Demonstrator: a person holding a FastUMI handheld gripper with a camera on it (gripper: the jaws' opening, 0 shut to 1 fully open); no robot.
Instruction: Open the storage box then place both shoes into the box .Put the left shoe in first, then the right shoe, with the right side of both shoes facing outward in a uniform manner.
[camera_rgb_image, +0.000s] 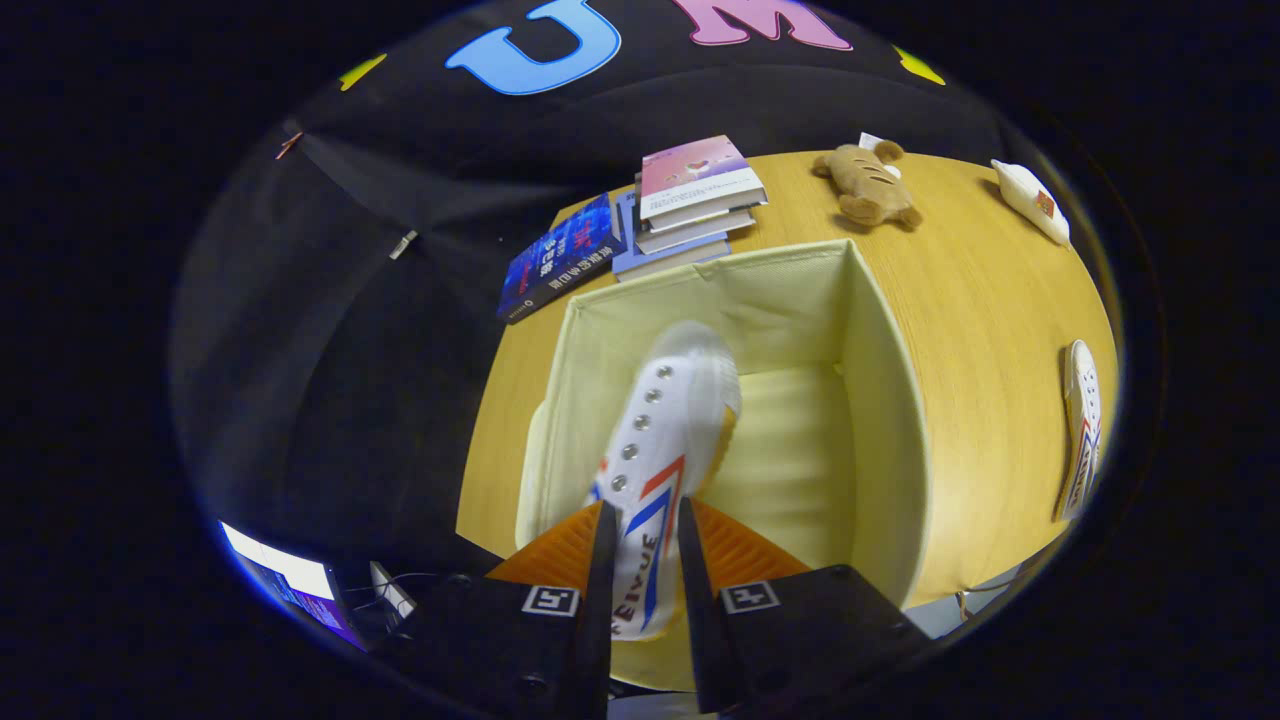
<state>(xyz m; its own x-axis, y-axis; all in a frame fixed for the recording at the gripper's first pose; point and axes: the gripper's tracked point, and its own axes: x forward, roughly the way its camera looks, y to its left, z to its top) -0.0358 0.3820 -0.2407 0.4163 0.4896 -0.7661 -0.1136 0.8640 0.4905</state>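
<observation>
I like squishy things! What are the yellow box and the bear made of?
Pale yellow storage box: likely fabric, with soft, matte walls. Small brown teddy bear: plush, fuzzy-looking. The gripper jaws pinch the white canvas-looking shoe over the box.

Open storage box (880, 400) on a table (990, 330), one shoe (660, 440) held over it.
The gripper (645, 560) fingers clamp this shoe, toe pointing into the box. Beyond the box lie stacked books (690, 200) and a plush toy (868, 185); a second shoe (1082, 440) lies right of it.
</observation>
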